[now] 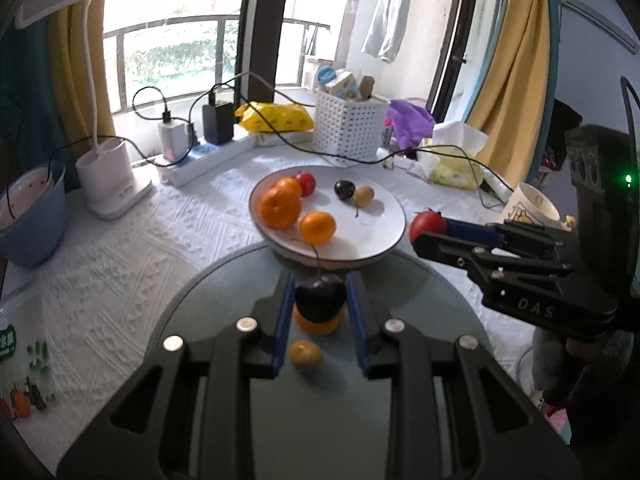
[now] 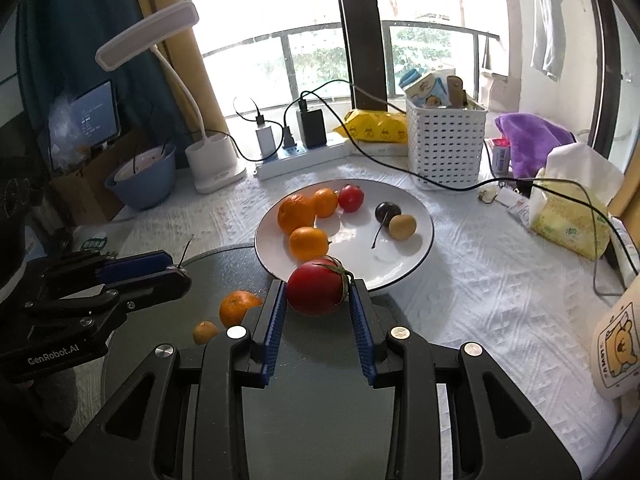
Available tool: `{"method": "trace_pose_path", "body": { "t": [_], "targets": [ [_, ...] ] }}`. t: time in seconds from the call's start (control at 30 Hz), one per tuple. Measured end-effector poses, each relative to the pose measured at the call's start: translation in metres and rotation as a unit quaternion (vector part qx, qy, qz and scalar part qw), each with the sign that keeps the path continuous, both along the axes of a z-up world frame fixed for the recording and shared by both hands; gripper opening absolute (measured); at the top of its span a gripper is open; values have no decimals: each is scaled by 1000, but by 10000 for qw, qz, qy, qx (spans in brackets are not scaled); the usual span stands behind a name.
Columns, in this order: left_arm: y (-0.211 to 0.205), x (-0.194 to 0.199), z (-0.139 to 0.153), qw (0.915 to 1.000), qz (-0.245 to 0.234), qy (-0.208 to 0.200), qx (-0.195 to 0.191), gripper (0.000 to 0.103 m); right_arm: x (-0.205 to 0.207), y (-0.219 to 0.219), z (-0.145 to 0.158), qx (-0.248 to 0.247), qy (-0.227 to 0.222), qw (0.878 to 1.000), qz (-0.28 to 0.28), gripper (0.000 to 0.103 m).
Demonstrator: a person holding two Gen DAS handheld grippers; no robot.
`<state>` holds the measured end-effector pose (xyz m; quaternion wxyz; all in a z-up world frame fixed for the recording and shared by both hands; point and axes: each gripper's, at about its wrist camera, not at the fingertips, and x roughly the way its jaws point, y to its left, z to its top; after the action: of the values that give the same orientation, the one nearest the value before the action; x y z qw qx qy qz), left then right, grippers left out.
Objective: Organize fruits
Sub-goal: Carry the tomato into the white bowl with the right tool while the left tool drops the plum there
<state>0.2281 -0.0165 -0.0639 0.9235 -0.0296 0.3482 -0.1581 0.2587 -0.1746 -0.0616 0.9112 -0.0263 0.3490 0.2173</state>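
Left gripper [image 1: 320, 300]: my jaws hold a cherry [image 1: 320, 302]
Right gripper [image 2: 318, 292]: jaws hold a tomato [image 2: 316, 286]
Next: I lower each gently onto the white plate [image 2: 400, 268]; release slowly

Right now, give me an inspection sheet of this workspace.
Surface: white textured cloth; grey round board in front.
Job's things: white plate holds three oranges, a tomato, a cherry, a longan; an orange and a small fruit on the board.
Clutter: basket, lamp, blue bowl, tissues, mug.
Grippers: left shut on dark cherry; right shut on tomato.
Cables: black cable crosses the cloth from the power strip.
Surroundings: window, railing, curtains.
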Motion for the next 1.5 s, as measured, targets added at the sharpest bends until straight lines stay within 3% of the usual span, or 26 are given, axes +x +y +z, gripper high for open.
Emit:
{"method": "trace_pose_path", "body": {
  "t": [0.7,1.5],
  "targets": [
    [-30,39,7,9994,-302,-67,120,27,33,-27,1,70,-52,9998,-194,35],
    [-53,109,-13,9983,-520,101,245,27,84,-37,-23,158,243,9993,-239,35]
  ]
}}
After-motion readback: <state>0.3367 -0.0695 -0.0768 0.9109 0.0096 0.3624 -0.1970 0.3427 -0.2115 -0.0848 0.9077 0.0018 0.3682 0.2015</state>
